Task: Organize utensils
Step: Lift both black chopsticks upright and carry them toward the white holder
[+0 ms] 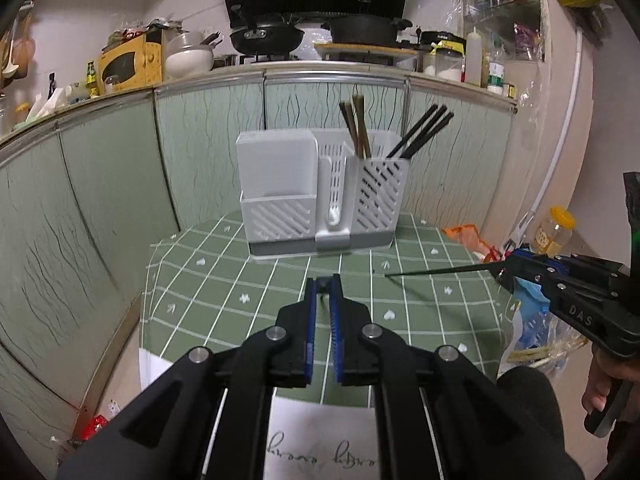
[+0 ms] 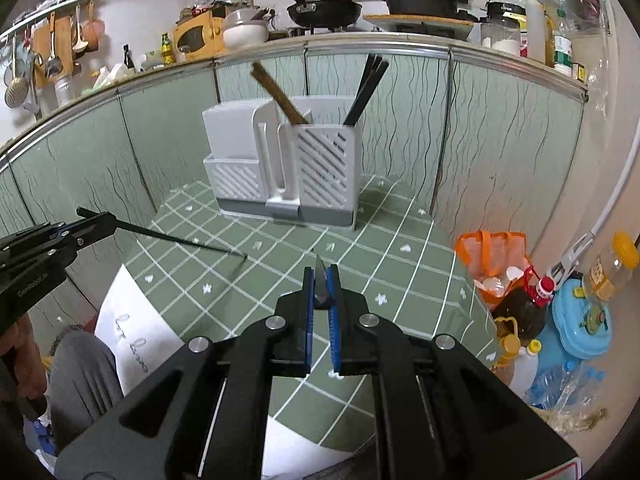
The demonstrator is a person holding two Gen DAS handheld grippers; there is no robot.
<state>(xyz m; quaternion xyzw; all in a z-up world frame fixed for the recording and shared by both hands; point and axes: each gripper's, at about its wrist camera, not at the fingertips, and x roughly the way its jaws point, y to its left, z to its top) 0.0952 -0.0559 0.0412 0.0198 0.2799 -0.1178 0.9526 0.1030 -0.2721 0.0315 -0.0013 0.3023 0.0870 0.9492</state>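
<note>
A white utensil holder stands at the back of a small green checked table; it also shows in the right wrist view. It holds brown chopsticks and black chopsticks in its right compartment. My left gripper is shut on a black chopstick, seen end-on; from the right wrist view that chopstick slants down to the tabletop. My right gripper is shut on another black chopstick, which shows in the left wrist view pointing left over the table.
Green cabinet fronts close in the table behind and on both sides. An orange bag, bottles and a blue plastic item crowd the floor at the right. White paper hangs at the table's near edge.
</note>
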